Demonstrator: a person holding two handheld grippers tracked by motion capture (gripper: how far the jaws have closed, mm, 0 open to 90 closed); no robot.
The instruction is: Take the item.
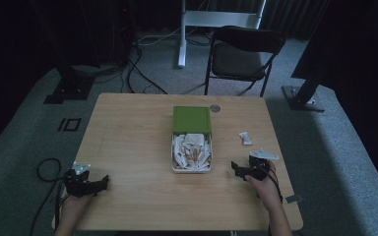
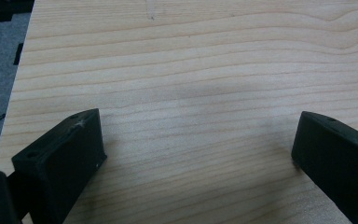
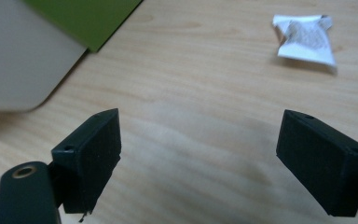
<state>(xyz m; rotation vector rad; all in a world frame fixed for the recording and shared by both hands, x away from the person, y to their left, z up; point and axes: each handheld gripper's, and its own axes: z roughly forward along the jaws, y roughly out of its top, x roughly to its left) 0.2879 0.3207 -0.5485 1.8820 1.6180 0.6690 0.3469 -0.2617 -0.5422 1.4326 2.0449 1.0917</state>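
Sachets (image 1: pixel 192 152), small and white with some orange print, fill a pale open tin (image 1: pixel 173 156) at the middle of the wooden table (image 1: pixel 128 142); in the dim high view their print cannot be read. The tin's green lid (image 1: pixel 191 119) lies touching its far end. Beyond the table stand a black folding chair (image 1: pixel 243 54) and white frame legs, with cables across the grey carpet. A lone white sachet (image 1: pixel 245 138) lies right of the tin, well apart from it. A small round grey disc (image 1: pixel 215 108) sits near the far edge. The left gripper (image 1: pixel 91 184) rests near the left front corner, jaws wide over bare wood. The right gripper (image 1: pixel 238 168), jaws wide and empty, sits just right of the tin, with clear tabletop between it and the lone sachet.
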